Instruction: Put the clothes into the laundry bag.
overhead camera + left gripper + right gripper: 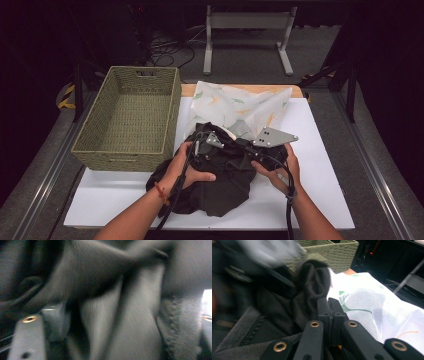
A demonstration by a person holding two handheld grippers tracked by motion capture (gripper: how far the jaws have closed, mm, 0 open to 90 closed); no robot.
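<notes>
Black crumpled fabric garment [220,172] lies heaped on the white counter [320,165], overlapping a white leaf-printed mesh bag [240,107] beside an olive woven basket [132,117], with the right gripper [328,302] jaws clamped together on a fold and the left gripper [200,150] jaws apart over the cloth.

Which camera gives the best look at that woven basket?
The high view: the whole woven basket sits left of the black garment. The right gripper view catches part of its wall, blurred. The left gripper view looks at dark cloth.
</notes>
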